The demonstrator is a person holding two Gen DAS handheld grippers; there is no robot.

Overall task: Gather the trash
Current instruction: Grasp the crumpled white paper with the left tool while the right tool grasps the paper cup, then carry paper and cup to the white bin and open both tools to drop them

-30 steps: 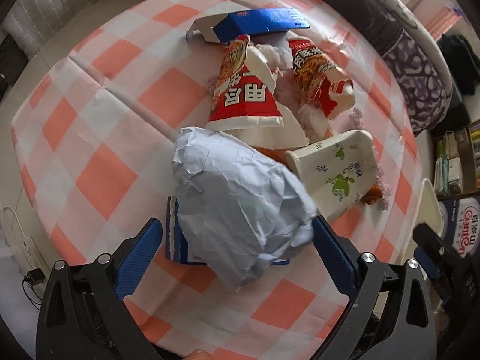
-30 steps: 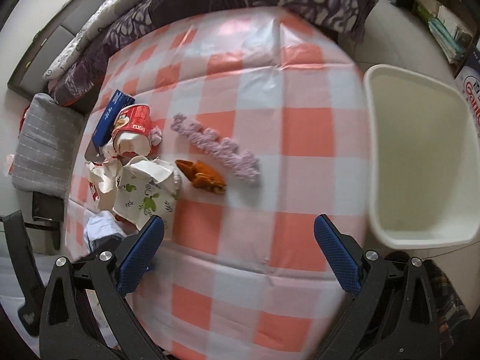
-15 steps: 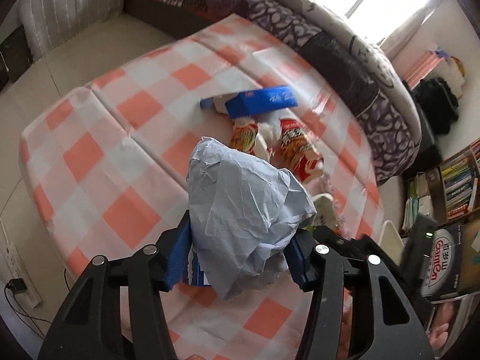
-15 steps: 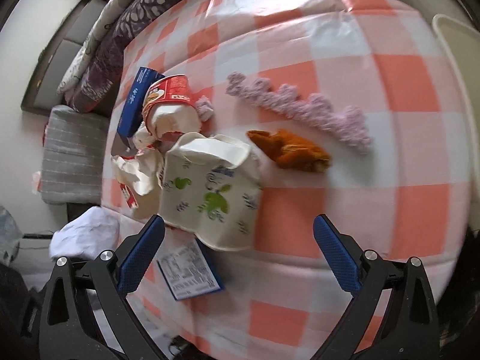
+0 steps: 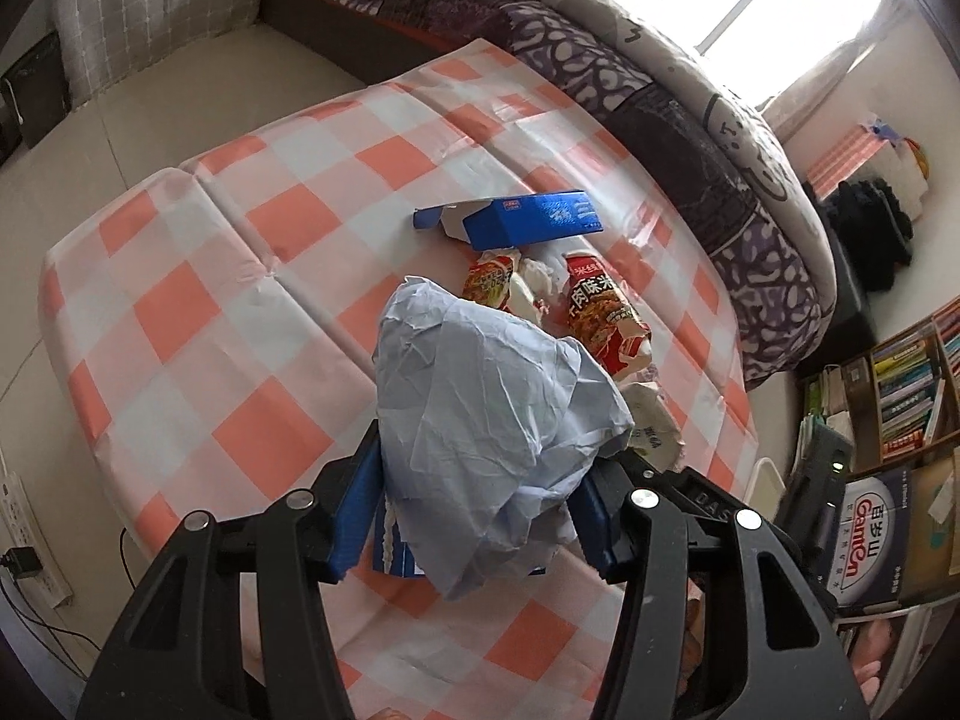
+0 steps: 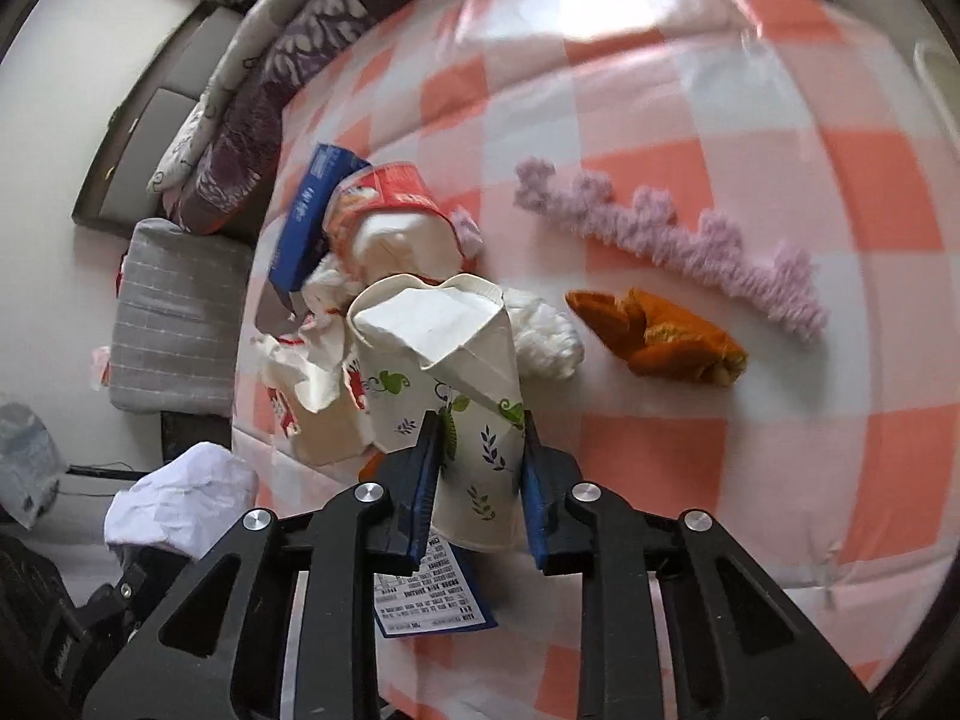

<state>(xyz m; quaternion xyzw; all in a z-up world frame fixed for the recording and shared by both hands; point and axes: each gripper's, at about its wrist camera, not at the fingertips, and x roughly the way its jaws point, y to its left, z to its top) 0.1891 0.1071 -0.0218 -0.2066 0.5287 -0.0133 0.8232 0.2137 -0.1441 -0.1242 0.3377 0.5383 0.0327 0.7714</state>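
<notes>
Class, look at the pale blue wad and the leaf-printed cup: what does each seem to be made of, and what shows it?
Pale blue wad: likely thin matte paper or tissue, judging by its sharp fine creases. Leaf-printed cup: likely paperboard with a smooth printed coat; its rim has folded flat along crisp lines.

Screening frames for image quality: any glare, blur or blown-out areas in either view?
Left wrist view: window blown out, the checked tablecloth sharp, edges bent by the fisheye. Right wrist view: glare patch on the tablecloth at the top, motion blur toward the right edge, the paper cup fairly sharp.
</notes>
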